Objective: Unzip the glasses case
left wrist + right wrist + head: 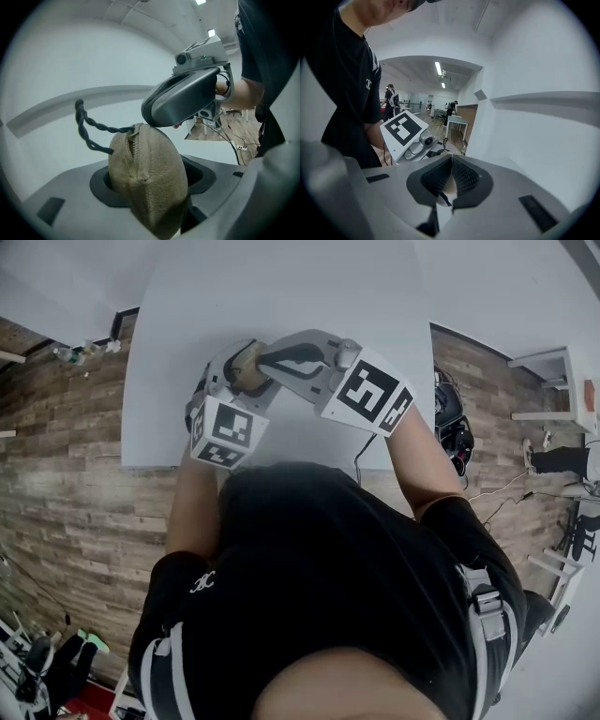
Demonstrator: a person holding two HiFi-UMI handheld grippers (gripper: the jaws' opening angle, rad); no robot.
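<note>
A tan fabric glasses case [150, 168] stands on end between the pads of my left gripper [150, 185], which is shut on its lower half. Its zipper seam faces the camera, and a dark braided cord [86, 126] loops out left from the zipper's top. My right gripper [149, 119] has its tip at that top end. In the right gripper view its jaws [450, 185] are closed, with a thin dark tab, apparently the zipper pull, pinched between the pads and tan fabric behind. From the head view both grippers meet over the case [246, 369] above the white table [281, 287].
The table's near edge runs just in front of the person's body; wood floor lies on both sides. Cables and dark gear [455, 432] sit on the floor at the right, with a white rack [553, 381] beyond. The left gripper's marker cube [404, 129] is close to the right gripper.
</note>
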